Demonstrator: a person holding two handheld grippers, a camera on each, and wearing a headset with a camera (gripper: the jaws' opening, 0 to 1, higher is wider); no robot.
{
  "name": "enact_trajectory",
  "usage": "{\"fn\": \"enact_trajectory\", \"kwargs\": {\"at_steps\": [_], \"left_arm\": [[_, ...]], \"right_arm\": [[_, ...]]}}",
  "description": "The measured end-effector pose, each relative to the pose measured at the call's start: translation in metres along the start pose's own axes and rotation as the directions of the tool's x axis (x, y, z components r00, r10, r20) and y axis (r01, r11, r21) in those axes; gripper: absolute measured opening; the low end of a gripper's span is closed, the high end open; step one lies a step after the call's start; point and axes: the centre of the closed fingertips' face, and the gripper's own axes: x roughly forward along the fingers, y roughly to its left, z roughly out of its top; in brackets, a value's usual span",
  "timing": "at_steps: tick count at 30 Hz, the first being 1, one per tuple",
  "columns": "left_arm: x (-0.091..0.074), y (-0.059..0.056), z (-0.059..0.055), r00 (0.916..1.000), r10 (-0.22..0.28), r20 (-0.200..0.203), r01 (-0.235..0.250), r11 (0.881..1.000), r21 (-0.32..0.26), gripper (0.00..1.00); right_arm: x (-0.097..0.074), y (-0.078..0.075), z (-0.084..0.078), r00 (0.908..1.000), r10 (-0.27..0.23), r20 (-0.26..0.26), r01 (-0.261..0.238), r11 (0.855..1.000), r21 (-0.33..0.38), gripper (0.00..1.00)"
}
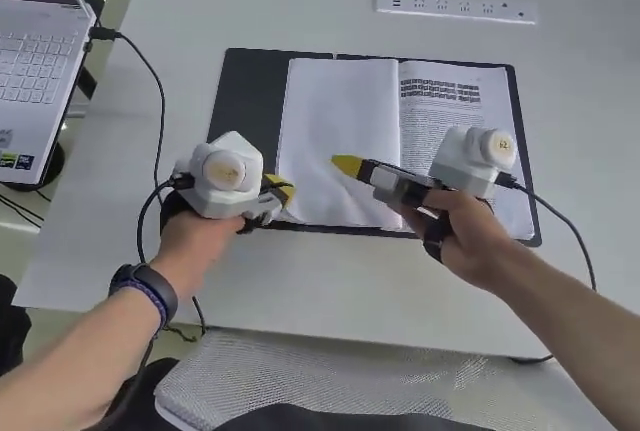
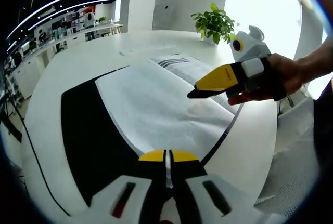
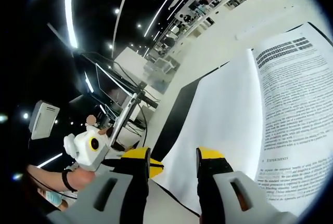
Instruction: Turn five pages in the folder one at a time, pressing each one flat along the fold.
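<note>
A black folder (image 1: 248, 91) lies open on the white table. Its left side shows a blank white page (image 1: 335, 131) and its right side a printed page (image 1: 455, 101). My left gripper (image 1: 278, 191) is shut with nothing in it, and its tips (image 2: 166, 156) hover at the folder's near left edge. My right gripper (image 1: 347, 164) points left, low over the blank page (image 3: 223, 109) near the fold. Its yellow-tipped jaws (image 3: 174, 156) stand apart with nothing between them. The right gripper (image 2: 210, 82) also appears in the left gripper view, above the page (image 2: 156, 109).
An open laptop (image 1: 30, 41) stands at the far left with a black cable (image 1: 155, 101) running past the folder. A white power strip (image 1: 455, 6) lies at the back. A potted plant (image 2: 213, 24) sits on the table's far side. A mesh chair (image 1: 300, 381) is below the front edge.
</note>
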Motion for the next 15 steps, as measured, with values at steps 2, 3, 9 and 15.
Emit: {"fn": "enact_trajectory", "kwargs": {"at_steps": [2, 3, 9, 15], "left_arm": [[0.002, 0.000, -0.008, 0.9997, 0.001, -0.026, -0.001, 1.000, 0.018, 0.00], [0.002, -0.001, -0.011, 0.9993, -0.002, -0.038, 0.003, 1.000, 0.027, 0.00], [0.004, -0.002, -0.021, 0.9982, 0.008, -0.059, -0.003, 0.996, 0.084, 0.00], [0.005, 0.000, -0.021, 0.9983, 0.006, -0.058, -0.002, 0.997, 0.075, 0.00]], "right_arm": [[-0.004, -0.003, 0.001, 1.0000, -0.008, 0.003, 0.008, 1.000, -0.002, 0.34], [-0.005, -0.005, 0.001, 0.9999, -0.010, 0.004, 0.010, 1.000, -0.002, 0.33], [-0.013, -0.017, 0.004, 0.9996, -0.029, 0.008, 0.029, 1.000, 0.004, 0.32], [-0.019, -0.023, 0.007, 0.9993, -0.036, -0.008, 0.035, 0.999, -0.036, 0.32]]}}
